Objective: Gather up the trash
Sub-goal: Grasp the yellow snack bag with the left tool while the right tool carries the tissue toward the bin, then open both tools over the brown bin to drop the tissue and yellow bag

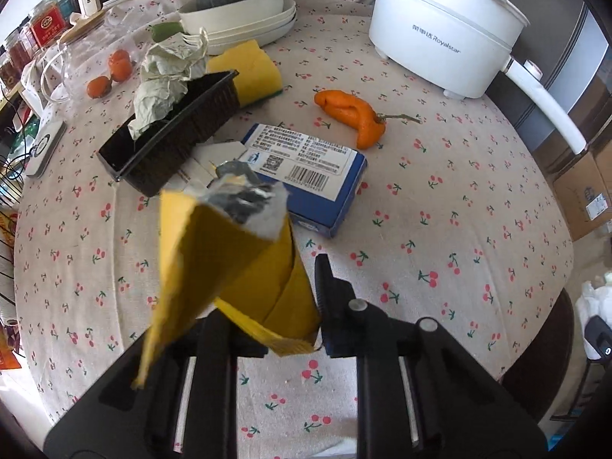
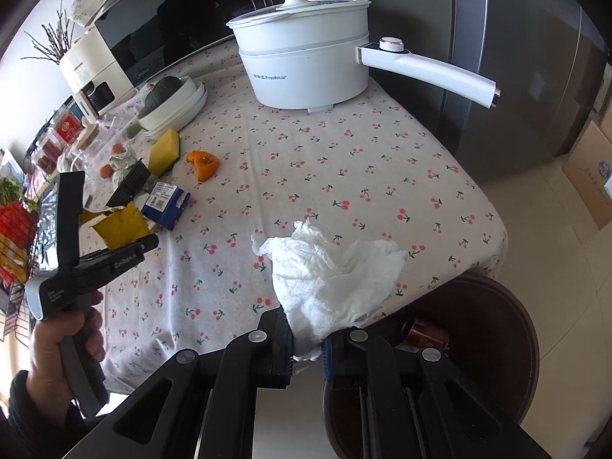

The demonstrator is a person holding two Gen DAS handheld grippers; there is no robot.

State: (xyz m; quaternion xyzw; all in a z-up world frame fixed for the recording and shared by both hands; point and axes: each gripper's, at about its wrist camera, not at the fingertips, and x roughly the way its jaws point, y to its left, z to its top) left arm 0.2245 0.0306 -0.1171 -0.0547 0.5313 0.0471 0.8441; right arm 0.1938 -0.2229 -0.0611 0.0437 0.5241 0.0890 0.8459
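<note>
My left gripper (image 1: 267,306) is shut on a yellow foil-lined wrapper (image 1: 225,252) and holds it above the cherry-print tablecloth (image 1: 440,206). It also shows in the right wrist view (image 2: 126,246), where the wrapper (image 2: 120,225) sticks out of it. My right gripper (image 2: 308,338) is shut on a crumpled white tissue (image 2: 332,271) at the table's near edge. Beside it, below the edge, stands a dark round bin (image 2: 493,329) with a red can (image 2: 426,334) inside. A blue box (image 1: 310,176) and a black tray (image 1: 172,141) with crumpled paper (image 1: 164,80) lie on the table.
A white electric pot (image 1: 447,26) with a long handle stands at the back right. An orange pepper (image 1: 352,111), a yellow sponge (image 1: 248,69), stacked white dishes with a squash (image 1: 237,7), small oranges (image 1: 111,74) and jars (image 1: 34,34) sit further back. Cardboard boxes (image 2: 589,176) stand on the floor.
</note>
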